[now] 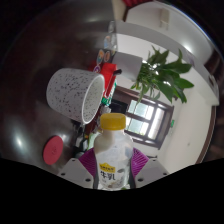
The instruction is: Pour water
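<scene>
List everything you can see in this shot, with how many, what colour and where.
Bottle: one, clear with yellow cap and label, upright between the claw's pads.
Cup: one, white speckled, tipped on its side, beyond the bottle.
Plant: one, green, beyond the bottle, opposite the cup.
Window: one, pale with dark frame, behind the bottle.
Red thing: one, beside the cup, too small to name.
Claw: one, purple pads either side of the bottle; whether they press it cannot be told.
</scene>
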A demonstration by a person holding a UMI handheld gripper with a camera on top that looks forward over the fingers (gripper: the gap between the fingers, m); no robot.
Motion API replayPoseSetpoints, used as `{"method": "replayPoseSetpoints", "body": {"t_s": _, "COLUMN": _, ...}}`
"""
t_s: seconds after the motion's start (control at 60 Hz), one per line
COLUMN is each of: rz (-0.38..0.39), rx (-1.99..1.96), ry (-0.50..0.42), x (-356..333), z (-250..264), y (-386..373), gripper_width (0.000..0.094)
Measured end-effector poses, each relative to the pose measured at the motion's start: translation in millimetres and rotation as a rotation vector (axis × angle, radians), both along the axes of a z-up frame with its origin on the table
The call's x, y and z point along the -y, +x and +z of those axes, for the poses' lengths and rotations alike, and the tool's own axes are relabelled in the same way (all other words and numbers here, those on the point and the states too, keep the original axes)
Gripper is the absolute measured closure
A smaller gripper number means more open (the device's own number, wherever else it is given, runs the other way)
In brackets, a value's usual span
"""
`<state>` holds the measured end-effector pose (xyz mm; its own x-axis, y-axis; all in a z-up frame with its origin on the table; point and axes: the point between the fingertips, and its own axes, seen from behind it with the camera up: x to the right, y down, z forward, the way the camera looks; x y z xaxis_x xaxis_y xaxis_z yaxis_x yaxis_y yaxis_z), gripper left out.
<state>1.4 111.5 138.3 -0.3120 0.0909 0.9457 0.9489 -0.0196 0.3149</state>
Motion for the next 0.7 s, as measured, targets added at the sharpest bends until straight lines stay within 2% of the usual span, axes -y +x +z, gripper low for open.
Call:
{"method": "replayPoseSetpoints", "body": {"t_s": 0.2, "rz": 0.036, "rx": 0.202, "ry": 0.027, "x": -5.7, "z": -1.1, "y": -14.9, "gripper_width": 0.0517}}
{"method": "replayPoseSetpoints", "body": {"t_s": 0.367, "rz": 0.02, "rx": 0.166, "ry": 0.021, "x": -4.2, "z": -1.5, "y": -13.9, "gripper_width": 0.0517}}
{"method": "replayPoseSetpoints", "body": {"t_s": 0.433, "rz": 0.031, "rx": 0.043, "ry": 0.012, "x": -0.5, "z": 3.3, "y": -14.0, "gripper_width": 0.0523}}
{"method": "replayPoseSetpoints", "body": {"t_s": 0.517, "rz": 0.009, "rx": -0.192, "ry": -0.001, "x": 3.0, "z": 8.0, "y": -6.9, "gripper_width": 0.0523}}
{"method": "replayPoseSetpoints", "body": {"t_s": 0.7, "rz": -0.071, "rx": -0.878, "ry": -0.138, "x": 6.4, "z": -0.7, "y": 11.7, "gripper_width": 0.0509}}
